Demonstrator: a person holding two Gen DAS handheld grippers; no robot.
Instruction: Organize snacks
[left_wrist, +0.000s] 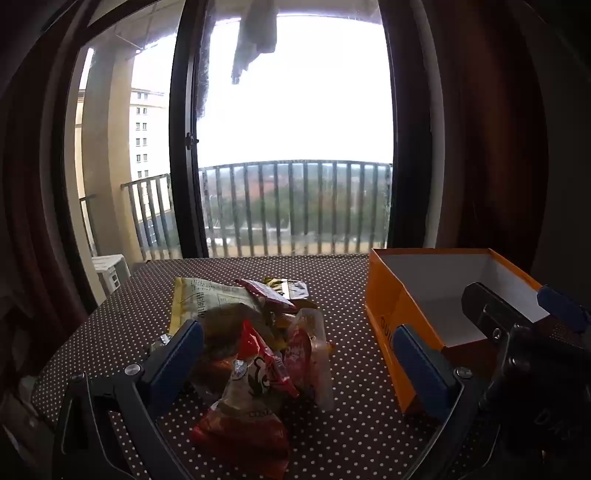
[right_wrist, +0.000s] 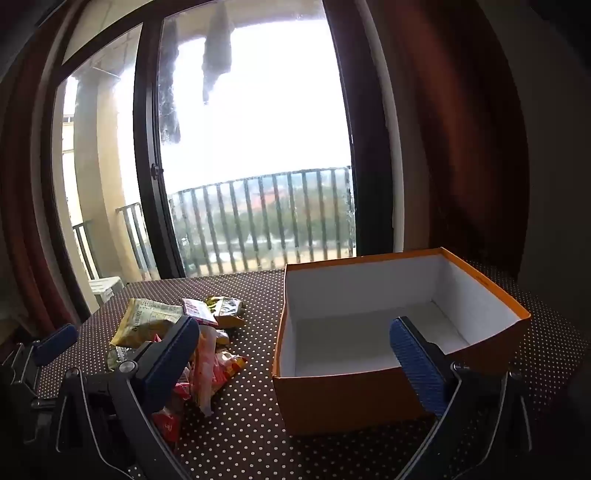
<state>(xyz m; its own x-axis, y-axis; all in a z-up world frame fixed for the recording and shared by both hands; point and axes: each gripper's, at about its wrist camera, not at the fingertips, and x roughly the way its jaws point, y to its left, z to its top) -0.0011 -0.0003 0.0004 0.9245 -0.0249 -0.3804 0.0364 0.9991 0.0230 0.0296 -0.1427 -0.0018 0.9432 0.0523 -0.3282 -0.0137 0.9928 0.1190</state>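
Observation:
A pile of snack packets (left_wrist: 255, 339) lies on the dotted tablecloth (left_wrist: 332, 435): a yellow bag (left_wrist: 207, 299) at the back, red and clear packets in front. My left gripper (left_wrist: 295, 354) is open and empty, its blue fingers (left_wrist: 177, 358) spread either side of the pile's near end. An open orange box (right_wrist: 369, 398) with a white, empty inside stands to the right of the pile. My right gripper (right_wrist: 291, 354) is open and empty, just in front of the box's near wall. The pile also shows in the right wrist view (right_wrist: 192, 332), as does the box in the left wrist view (left_wrist: 391, 314).
The table stands against a balcony door (left_wrist: 295, 147) with a railing (left_wrist: 295, 206) outside. Dark red curtains (right_wrist: 461, 129) hang on both sides. The right gripper's body (left_wrist: 517, 332) shows at the right of the left wrist view, over the box.

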